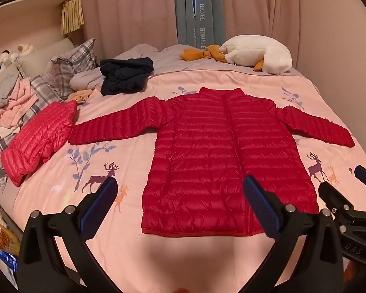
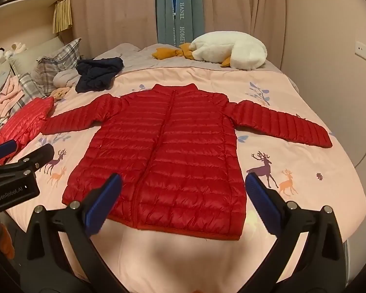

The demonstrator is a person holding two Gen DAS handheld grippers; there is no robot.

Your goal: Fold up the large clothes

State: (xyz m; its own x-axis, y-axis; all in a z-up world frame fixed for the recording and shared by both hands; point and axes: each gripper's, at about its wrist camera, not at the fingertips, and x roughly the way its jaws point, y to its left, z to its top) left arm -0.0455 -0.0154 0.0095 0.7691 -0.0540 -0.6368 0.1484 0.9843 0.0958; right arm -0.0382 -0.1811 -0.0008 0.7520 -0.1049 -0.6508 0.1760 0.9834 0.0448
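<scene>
1. Lying flat on the pink bedspread [image 1: 207, 256] is a red jacket [image 1: 219, 161], front up, zipped, with its collar toward the curtains [image 1: 139, 9] and its hem toward the cameras.
2. Both sleeves of the jacket are spread out sideways, one toward the pillows, the other toward the wall side of the bed.
3. The left gripper [image 1: 180, 200] hovers above the hem of the jacket with its jaws wide apart and nothing between them.
4. Its blue pads [image 1: 98, 202] do not touch the jacket.
5. The right gripper [image 2: 183, 195] is also over the jacket's hem, jaws wide apart and empty, angled down at the bedspread.
6. In the right wrist view, part of the left gripper shows at the left edge, beside the jacket's hem.
7. A second, lighter red jacket [image 1: 39, 139], folded into a bundle, lies just beyond the jacket's pillow-side cuff.
8. A dark navy garment [image 1: 124, 77] lies crumpled beyond that same sleeve, apart from the jacket.
9. Plaid pillows [image 1: 70, 61] and loose pink and grey clothes sit further to that side of the jacket.
10. A white plush goose [image 1: 256, 53] with orange feet lies beyond the jacket's collar, near the curtains.
</scene>
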